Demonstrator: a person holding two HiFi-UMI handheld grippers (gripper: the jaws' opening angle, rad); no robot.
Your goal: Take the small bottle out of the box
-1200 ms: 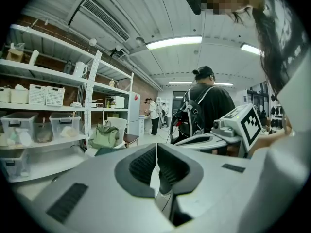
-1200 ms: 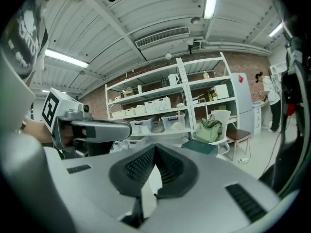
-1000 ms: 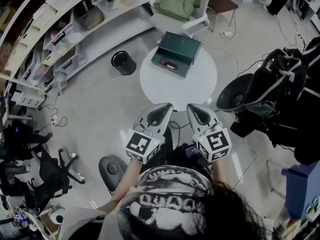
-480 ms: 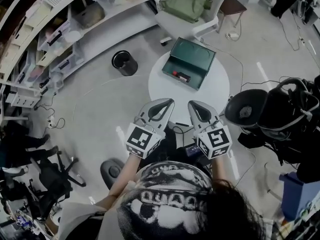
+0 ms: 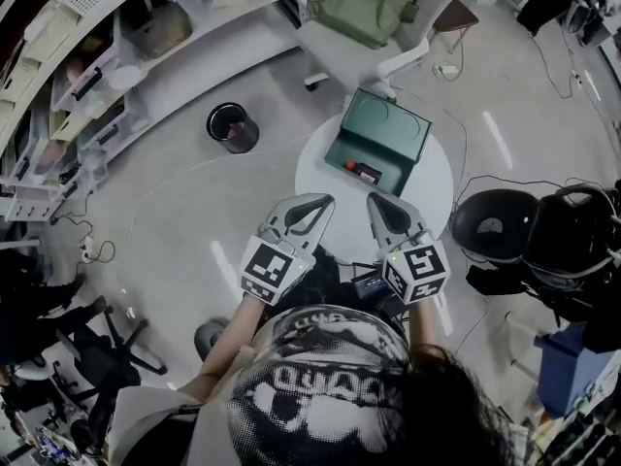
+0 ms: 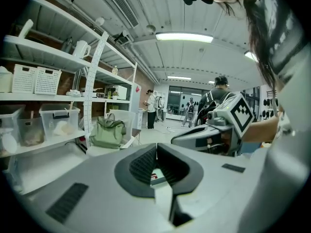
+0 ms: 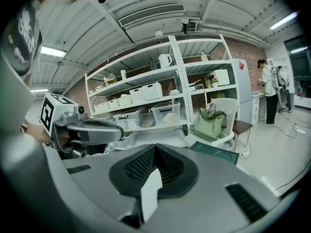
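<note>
Green box (image 5: 388,129) lies open on a table (image 5: 320,175), small bottle (image 5: 366,172) inside. Left gripper (image 5: 323,202) and right gripper (image 5: 373,202) hover nearby, jaws closed, empty.

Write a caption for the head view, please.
Left gripper and right gripper, both shut, face an open green box on a round white table.

Shirt (image 5: 325,357) print begins "QUA"; the rest is too blurred to read

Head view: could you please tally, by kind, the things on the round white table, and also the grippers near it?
green box: 1
small bottle, lying in the box: 1
grippers, jaws together: 2 (left gripper, right gripper)
Total: 4
</note>
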